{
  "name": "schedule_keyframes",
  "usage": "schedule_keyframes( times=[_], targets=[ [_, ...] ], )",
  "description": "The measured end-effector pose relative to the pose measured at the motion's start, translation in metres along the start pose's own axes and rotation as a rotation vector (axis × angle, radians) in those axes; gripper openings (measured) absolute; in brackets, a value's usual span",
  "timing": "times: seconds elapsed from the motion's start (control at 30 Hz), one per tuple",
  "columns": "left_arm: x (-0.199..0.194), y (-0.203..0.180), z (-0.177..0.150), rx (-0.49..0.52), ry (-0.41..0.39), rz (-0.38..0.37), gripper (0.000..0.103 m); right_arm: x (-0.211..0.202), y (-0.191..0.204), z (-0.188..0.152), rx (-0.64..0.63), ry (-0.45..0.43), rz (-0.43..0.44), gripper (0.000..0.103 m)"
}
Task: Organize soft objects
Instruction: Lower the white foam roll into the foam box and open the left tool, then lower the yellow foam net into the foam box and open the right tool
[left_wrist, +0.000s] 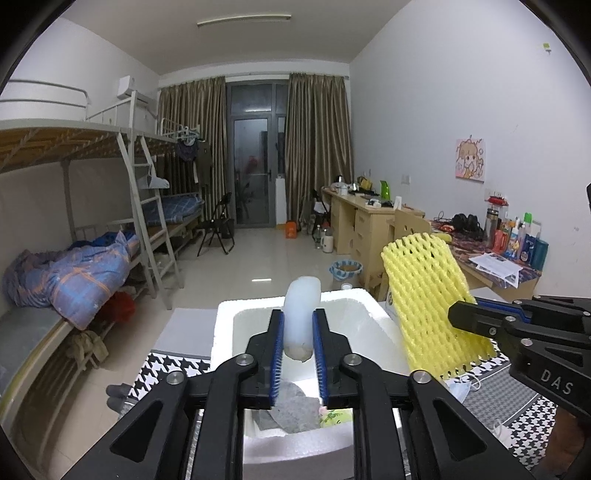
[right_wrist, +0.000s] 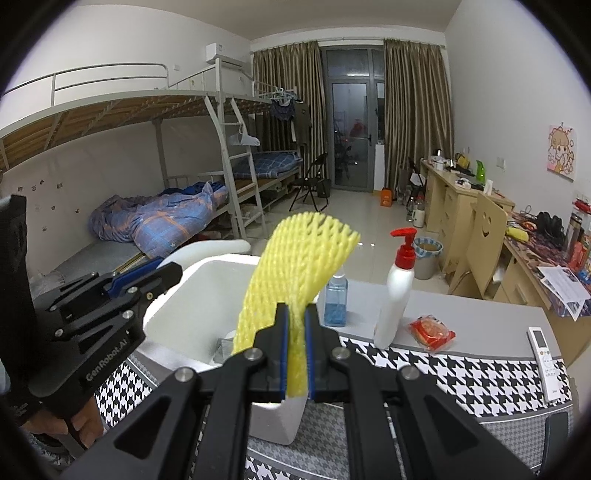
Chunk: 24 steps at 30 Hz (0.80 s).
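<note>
A pale white foam roll (left_wrist: 301, 295) stands upright between the blue pads of my left gripper (left_wrist: 298, 314), which is shut on it above the white foam box (left_wrist: 225, 332). In the box lie a grey cloth (left_wrist: 291, 406) and a green-printed soft item (left_wrist: 334, 419). My right gripper (right_wrist: 296, 310) is shut on the lower end of a yellow foam net sleeve (right_wrist: 295, 266), held upright over the box's right side (right_wrist: 207, 295). In the left wrist view the net (left_wrist: 424, 288) and the right gripper (left_wrist: 458, 314) show at the right. The left gripper (right_wrist: 173, 271) shows at the left of the right wrist view.
On the houndstooth-covered table (right_wrist: 461, 373) stand a white pump bottle with a red top (right_wrist: 397, 295) and a blue spray bottle (right_wrist: 336, 299). A red packet (right_wrist: 431, 332), a white remote (right_wrist: 546, 363) and a face mask (left_wrist: 461, 387) lie there too. Bunk beds line the left wall.
</note>
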<state>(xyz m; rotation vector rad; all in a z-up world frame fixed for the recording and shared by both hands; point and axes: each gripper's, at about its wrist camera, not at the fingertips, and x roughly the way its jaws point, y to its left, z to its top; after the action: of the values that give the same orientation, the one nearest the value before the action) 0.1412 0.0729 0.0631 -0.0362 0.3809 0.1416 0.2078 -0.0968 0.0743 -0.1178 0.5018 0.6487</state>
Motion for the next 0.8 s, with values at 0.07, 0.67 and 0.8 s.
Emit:
schedule_keyframes(
  times=[0.07,0.67,0.8],
  targets=[
    [0.005,0.001,-0.001,-0.008,0.015,-0.005,0.026,0.001,0.0,0.0,0.0,0.004,-0.001,0.011],
    [-0.009,0.019,-0.004,-0.036,-0.032,0.04,0.097,0.009,-0.001,0.002,-0.015,0.011,-0.001,0.011],
    [-0.014,0.023,-0.003,-0.048,-0.053,0.051,0.102,0.01,0.001,0.003,-0.021,0.006,0.012,0.011]
  ],
)
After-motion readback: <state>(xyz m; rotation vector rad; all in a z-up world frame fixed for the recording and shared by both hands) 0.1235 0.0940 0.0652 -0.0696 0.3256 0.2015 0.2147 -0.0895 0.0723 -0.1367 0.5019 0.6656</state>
